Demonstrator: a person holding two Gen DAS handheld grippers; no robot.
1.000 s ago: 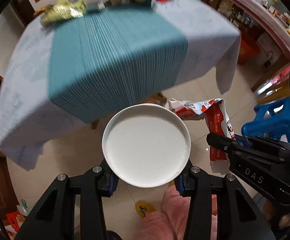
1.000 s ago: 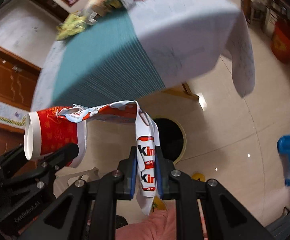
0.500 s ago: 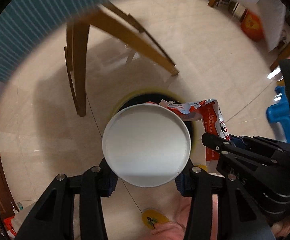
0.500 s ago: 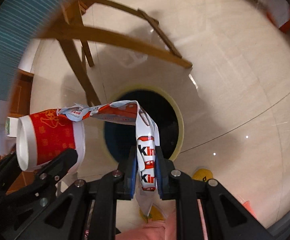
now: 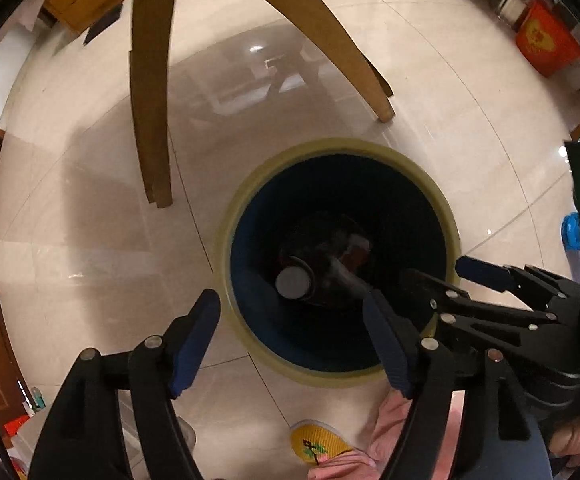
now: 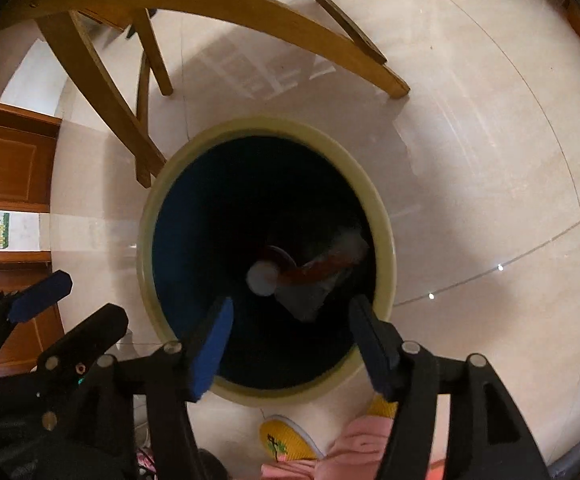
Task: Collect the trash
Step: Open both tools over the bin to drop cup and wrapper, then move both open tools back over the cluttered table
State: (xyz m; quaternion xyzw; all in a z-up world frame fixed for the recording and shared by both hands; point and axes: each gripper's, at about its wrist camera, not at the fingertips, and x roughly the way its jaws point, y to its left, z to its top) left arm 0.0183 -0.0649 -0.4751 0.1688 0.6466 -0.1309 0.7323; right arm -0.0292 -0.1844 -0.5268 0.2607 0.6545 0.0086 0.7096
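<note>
Drop step looks done: left gripper (image 5: 291, 338) and right gripper (image 6: 290, 344), jaws just spread apart and empty, over the bin (image 6: 381, 216) holding cup (image 6: 262, 278) and wrapper (image 6: 329, 266) at 12 o'clock; next, fetch more trash.

Deep in the dark bin (image 5: 445, 208), at the frame's centre, the cup (image 5: 293, 282) and wrapper (image 6: 325, 268) are blurred and dim, so their print cannot be read and what else lies beneath them cannot be told. The wooden table legs (image 6: 102, 80) are cut off by the upper edge of both views. At the bottom edge only part of a yellow slipper (image 5: 317, 446) and a pink trouser leg (image 6: 353, 452) show, the rest hidden behind the black gripper frames.
</note>
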